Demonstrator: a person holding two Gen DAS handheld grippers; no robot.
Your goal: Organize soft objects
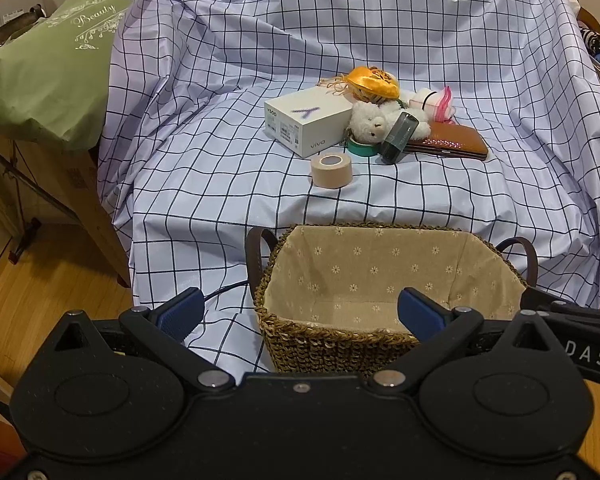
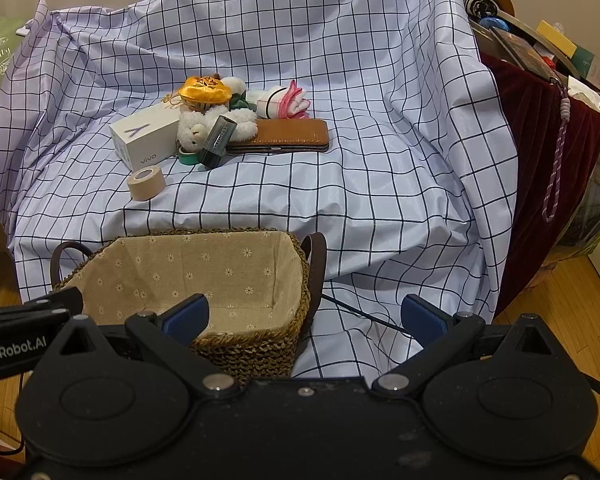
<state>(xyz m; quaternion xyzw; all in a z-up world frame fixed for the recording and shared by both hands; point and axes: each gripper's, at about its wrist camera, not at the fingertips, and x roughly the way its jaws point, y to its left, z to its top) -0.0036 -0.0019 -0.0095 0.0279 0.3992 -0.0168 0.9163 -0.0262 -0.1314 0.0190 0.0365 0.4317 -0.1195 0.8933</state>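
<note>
Nothing looks sorted yet: the woven basket [image 1: 336, 336] with the flowery liner is seen empty, parked on the floor-side drape just below the front edge of the checked cloth [image 1: 440, 40]. Both tongs are spread wide and hold nothing; the left gripper [image 1: 300, 312] hangs over the basket's near left corner, the right gripper [image 2: 304, 316] over its right handle side.

All the soft stuff is still piled mid-cloth, toward the back: the white teddy [image 1: 370, 122], the orange pouch [image 1: 374, 82] behind it, and the pink-edged rolled cloth [image 1: 440, 104] to the right.

Sorting is made fiddly by hard things mixed in. A dark tube [image 1: 396, 136] is leaned right across the teddy, a green tape ring [image 1: 360, 148] is tucked under it, and the white vivo box [image 1: 308, 120] is pressed against its left. A brown case [image 1: 452, 140] lies just beside, and a beige tape roll [image 1: 331, 170] sits alone nearer the front edge.
</note>
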